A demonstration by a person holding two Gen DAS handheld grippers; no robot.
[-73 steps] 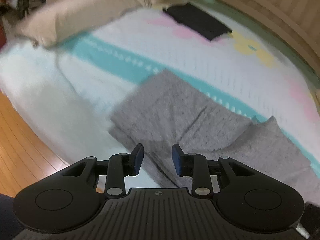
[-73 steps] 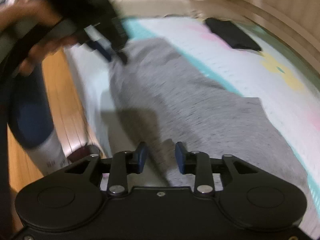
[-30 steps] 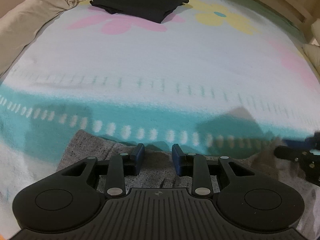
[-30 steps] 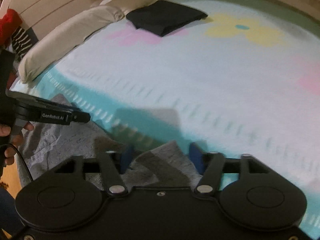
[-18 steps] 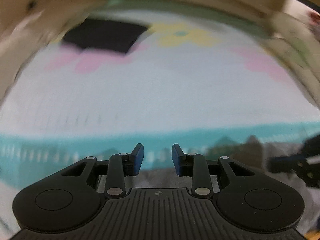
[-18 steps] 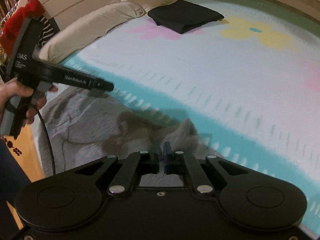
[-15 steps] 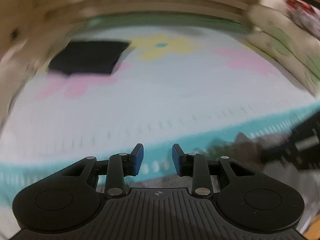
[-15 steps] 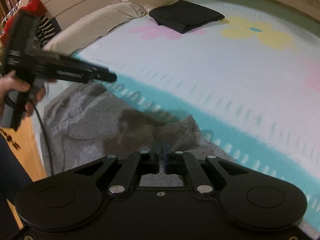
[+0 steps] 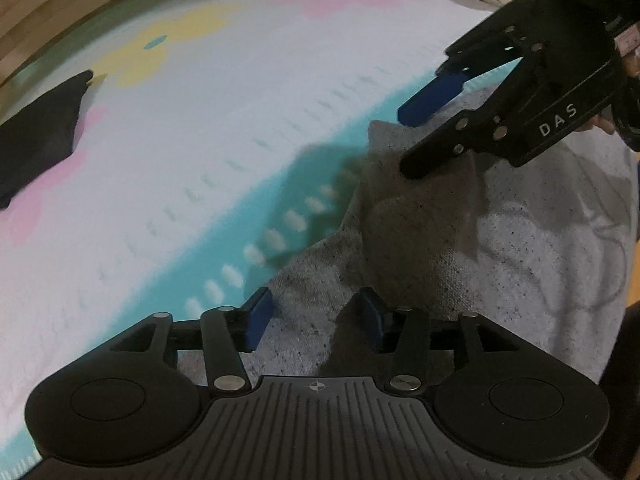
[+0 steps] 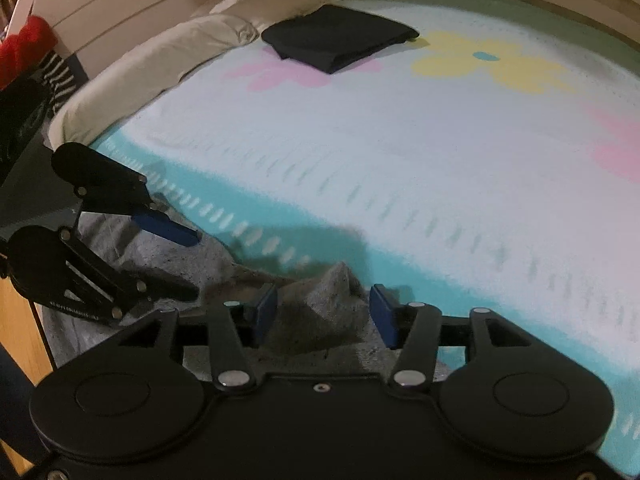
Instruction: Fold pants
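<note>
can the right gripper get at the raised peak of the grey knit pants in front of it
Probably yes. The right gripper has its jaws opening, and the raised peak of the grey knit pants stands between the fingers unpinched. The left gripper sits off to one side.

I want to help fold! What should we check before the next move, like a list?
1. Gray pants lying on the bed: ok.
2. Left claw open, cloth under it: ok, jaws opening.
3. Right claw open around a raised peak of cloth, pads not pressing: ok, jaws opening.
4. Pants smooth: not ok, bunched and wrinkled.
5. Folded black clothes out of the way: ok.
6. Where the pants' far ends are: cannot tell.
</note>
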